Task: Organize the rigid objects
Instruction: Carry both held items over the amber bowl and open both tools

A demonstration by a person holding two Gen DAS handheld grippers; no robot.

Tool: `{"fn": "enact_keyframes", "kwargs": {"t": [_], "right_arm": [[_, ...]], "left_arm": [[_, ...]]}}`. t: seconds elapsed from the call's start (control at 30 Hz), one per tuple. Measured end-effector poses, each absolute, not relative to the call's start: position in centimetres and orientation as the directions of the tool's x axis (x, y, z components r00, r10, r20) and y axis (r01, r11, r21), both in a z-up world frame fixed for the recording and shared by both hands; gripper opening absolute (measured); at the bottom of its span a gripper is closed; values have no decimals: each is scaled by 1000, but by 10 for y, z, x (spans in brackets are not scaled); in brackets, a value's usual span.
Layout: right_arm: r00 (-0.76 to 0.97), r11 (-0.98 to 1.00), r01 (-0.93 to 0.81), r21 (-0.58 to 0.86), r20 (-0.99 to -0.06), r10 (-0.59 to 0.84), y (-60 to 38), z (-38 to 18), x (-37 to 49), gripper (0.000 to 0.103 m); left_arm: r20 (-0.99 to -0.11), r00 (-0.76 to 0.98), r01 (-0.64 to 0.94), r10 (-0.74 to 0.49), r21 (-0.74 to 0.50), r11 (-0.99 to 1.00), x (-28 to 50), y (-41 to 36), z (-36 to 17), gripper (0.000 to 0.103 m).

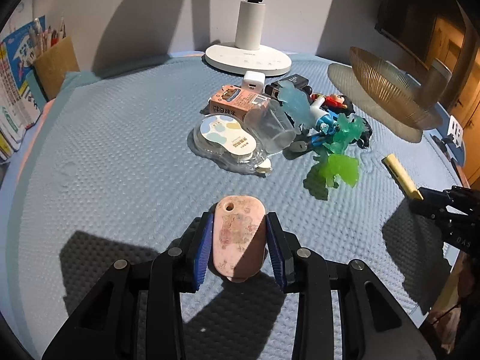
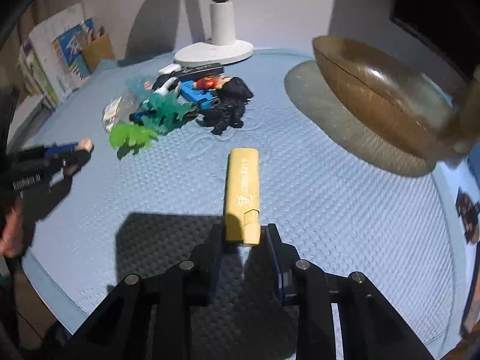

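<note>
My left gripper (image 1: 238,240) is shut on a flat pink oval tag (image 1: 238,237) with a hole near its far end, held above the blue mat. My right gripper (image 2: 244,240) is shut on the near end of a long yellow bar (image 2: 242,195), which points away from me. That bar also shows in the left wrist view (image 1: 400,177), with the right gripper (image 1: 450,213) behind it. The left gripper appears at the left edge of the right wrist view (image 2: 60,156). A pile of small objects (image 1: 285,120) lies mid-mat: green plastic figures (image 1: 342,168), a clear cup, a pink box.
A gold ribbed bowl (image 1: 390,90) stands at the right, also in the right wrist view (image 2: 384,99). A white lamp base (image 1: 247,58) is at the back. Books and a pencil holder (image 1: 55,66) stand at the far left. The mat's edge runs along the right.
</note>
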State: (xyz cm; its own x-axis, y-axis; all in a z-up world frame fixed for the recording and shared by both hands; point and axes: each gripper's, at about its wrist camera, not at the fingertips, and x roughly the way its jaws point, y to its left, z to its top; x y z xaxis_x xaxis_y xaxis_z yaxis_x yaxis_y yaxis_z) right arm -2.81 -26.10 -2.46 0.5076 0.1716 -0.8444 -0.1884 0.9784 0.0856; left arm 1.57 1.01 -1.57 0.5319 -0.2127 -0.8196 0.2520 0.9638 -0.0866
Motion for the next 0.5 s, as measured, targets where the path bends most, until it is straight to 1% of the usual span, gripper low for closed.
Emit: {"fn": "enact_keyframes", "kwargs": {"t": [0.07, 0.1, 0.13, 0.2, 0.23, 0.27, 0.3, 0.37, 0.43, 0.5], "right_arm": [[523, 984, -166, 70, -839, 148, -257, -26, -24, 31], [526, 985, -156, 67, -839, 140, -254, -25, -22, 36], [531, 987, -144, 68, -836, 135, -250, -25, -19, 43], [536, 992, -118, 54, -837, 109, -246, -28, -7, 45], [543, 993, -114, 30, -835, 88, -241, -28, -6, 43], [547, 992, -123, 21, -833, 85, -236, -27, -6, 37], [545, 990, -139, 22, -833, 95, -234, -26, -8, 25], [536, 984, -177, 28, -836, 120, -232, -23, -14, 24], [518, 979, -177, 102, -836, 180, -246, -16, -21, 23], [554, 975, -153, 162, -803, 220, -271, 4, -27, 22]], "left_arm": [[-822, 533, 244, -201, -78, 967, 15, 8, -16, 32], [-824, 532, 241, -196, -75, 968, 15, 8, -16, 32], [-826, 532, 236, -186, -67, 969, 16, 7, -16, 32], [-827, 538, 231, -164, -43, 972, 15, 3, -16, 32], [-828, 539, 228, -155, -33, 973, 15, 2, -16, 32], [-829, 539, 226, -146, -24, 974, 14, 1, -15, 32], [-832, 535, 229, -145, -22, 973, 12, -1, -13, 32], [-815, 552, 259, -175, -32, 965, 3, -8, 3, 32], [-796, 574, 284, -192, -26, 958, -2, -19, 22, 32], [-758, 610, 323, -230, -28, 946, -2, -37, 51, 32]]}}
